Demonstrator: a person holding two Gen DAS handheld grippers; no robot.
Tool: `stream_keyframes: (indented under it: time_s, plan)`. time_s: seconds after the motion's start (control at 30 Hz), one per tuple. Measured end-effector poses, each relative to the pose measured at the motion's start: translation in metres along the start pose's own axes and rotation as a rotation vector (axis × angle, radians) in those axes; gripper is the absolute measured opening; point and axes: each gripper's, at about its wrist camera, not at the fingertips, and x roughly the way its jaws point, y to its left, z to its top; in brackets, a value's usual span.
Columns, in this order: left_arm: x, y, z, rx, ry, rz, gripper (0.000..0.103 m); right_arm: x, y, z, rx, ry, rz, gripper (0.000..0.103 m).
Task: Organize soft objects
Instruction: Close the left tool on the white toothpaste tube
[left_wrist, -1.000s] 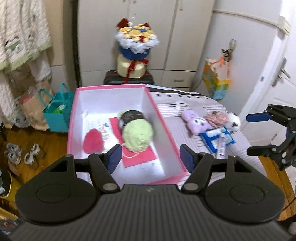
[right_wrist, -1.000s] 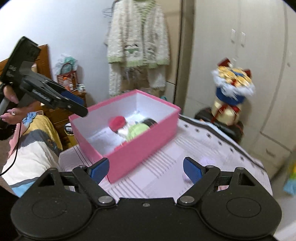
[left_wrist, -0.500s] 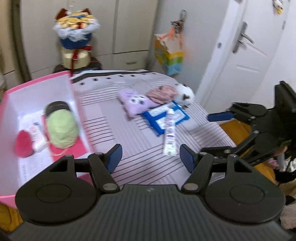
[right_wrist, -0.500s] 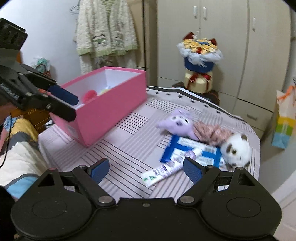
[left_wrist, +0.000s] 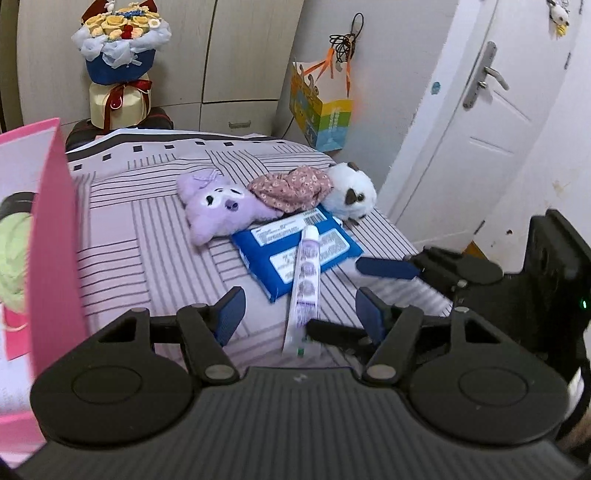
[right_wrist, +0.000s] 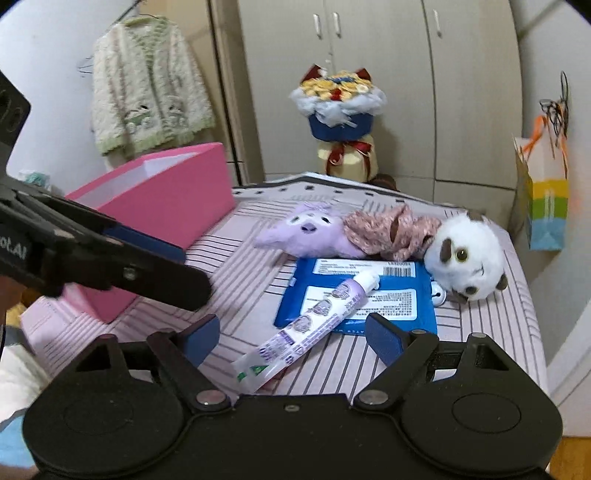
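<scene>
Inspector A: Starting at the left, the pink box (right_wrist: 166, 199) sits on the striped bed cover (left_wrist: 147, 236). Its open top faces up, and a green yarn ball (left_wrist: 13, 258) already lies inside, so it is judged to be the collection bin.

Inspector B: Next to the right?

Inspector A: The left gripper (left_wrist: 299, 308) hovers low over the cover, its jaws spread and holding nothing. A lilac tube (left_wrist: 304, 288) lies just ahead between its fingers, resting partly on a blue packet (left_wrist: 295, 247). Neither appears soft; both are likely to be left alone.

Inspector B: And the soft items?

Inspector A: Beyond the packet lies a purple plush (right_wrist: 310, 230), with a floral cloth (right_wrist: 391, 230) draped against it. A white plush (right_wrist: 465, 254) touches the packet's right corner. All three remain outside the box, well apart from it.

Inspector B: The right gripper?

Inspector A: The right gripper (right_wrist: 293, 334) also stands wide apart and empty, aimed at the same cluster. Both tools seem posed for a first pick. The overlap of cloth and purple plush risks lifting two items together.
</scene>
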Motion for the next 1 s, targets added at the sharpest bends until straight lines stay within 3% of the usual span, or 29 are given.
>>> stream_keyframes:
  time_s: [0.17,0.33,0.47,0.63,0.73,0.87,1.0]
  plan:
    - [0.031,0.000,0.006,-0.017,0.008,0.000,0.062,0.021,0.001,-0.004,-0.036,0.023,-0.042,0.077]
    - [0.060,0.004,0.005,-0.063,0.051,-0.024,0.052,0.034,0.000,-0.007,0.010,0.060,-0.061,0.069]
    - [0.075,0.007,0.001,-0.096,0.082,-0.042,0.045,0.033,-0.003,-0.012,0.058,0.044,-0.071,0.047]
    - [0.076,0.008,-0.003,-0.146,0.076,-0.089,0.045,0.028,0.000,-0.020,0.105,0.017,-0.087,0.040]
    - [0.079,0.007,-0.004,-0.180,0.076,-0.110,0.045,0.025,0.000,-0.024,0.141,0.002,-0.078,0.023]
    - [0.083,0.000,-0.011,-0.182,0.076,-0.076,0.044,0.021,-0.001,-0.029,0.186,-0.015,-0.045,0.016]
    - [0.079,-0.006,-0.015,-0.187,0.067,-0.029,0.036,0.018,0.004,-0.033,0.180,-0.028,-0.052,0.015]
